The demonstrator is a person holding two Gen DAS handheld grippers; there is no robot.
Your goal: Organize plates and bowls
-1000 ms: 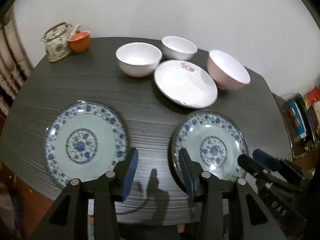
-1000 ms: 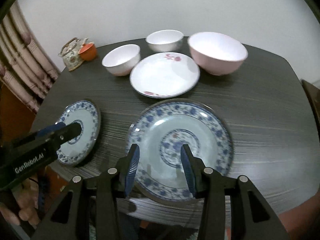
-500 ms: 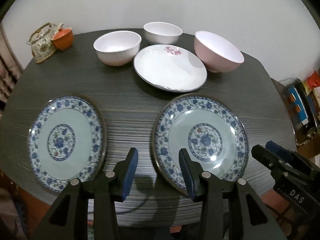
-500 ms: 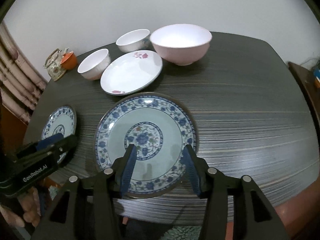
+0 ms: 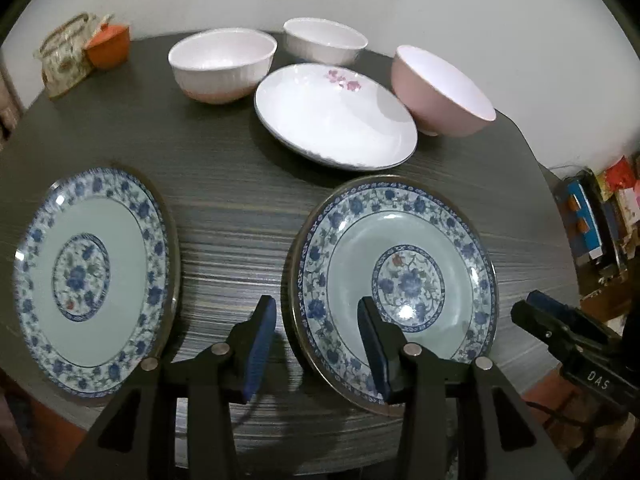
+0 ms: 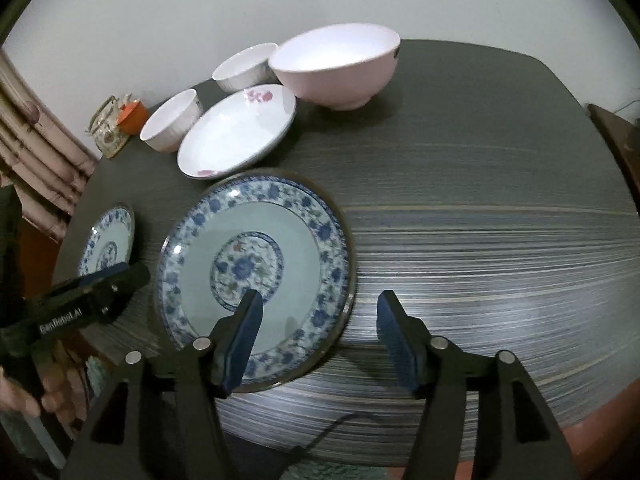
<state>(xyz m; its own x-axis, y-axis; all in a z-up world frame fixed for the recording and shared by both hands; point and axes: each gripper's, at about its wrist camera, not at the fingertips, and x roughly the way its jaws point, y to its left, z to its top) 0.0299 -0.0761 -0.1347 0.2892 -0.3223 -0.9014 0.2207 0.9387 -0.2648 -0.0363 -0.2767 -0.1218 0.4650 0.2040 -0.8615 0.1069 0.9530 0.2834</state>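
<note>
Both fisheye views looked forward and down over the near edge of the dark table [image 5: 224, 184] toward the wall. The left wrist view sat low and close, its fingers at bottom centre. The right wrist view stood further right. Both shared the right blue-patterned plate [image 5: 396, 276] [image 6: 256, 264], the white floral plate [image 5: 332, 120] [image 6: 236, 128] and the bowls.

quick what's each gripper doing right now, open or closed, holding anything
Left gripper: open, holding nothing, straddling the left rim of the blue-patterned plate.
Right gripper: open, holding nothing, straddling the same plate's right rim.
</note>
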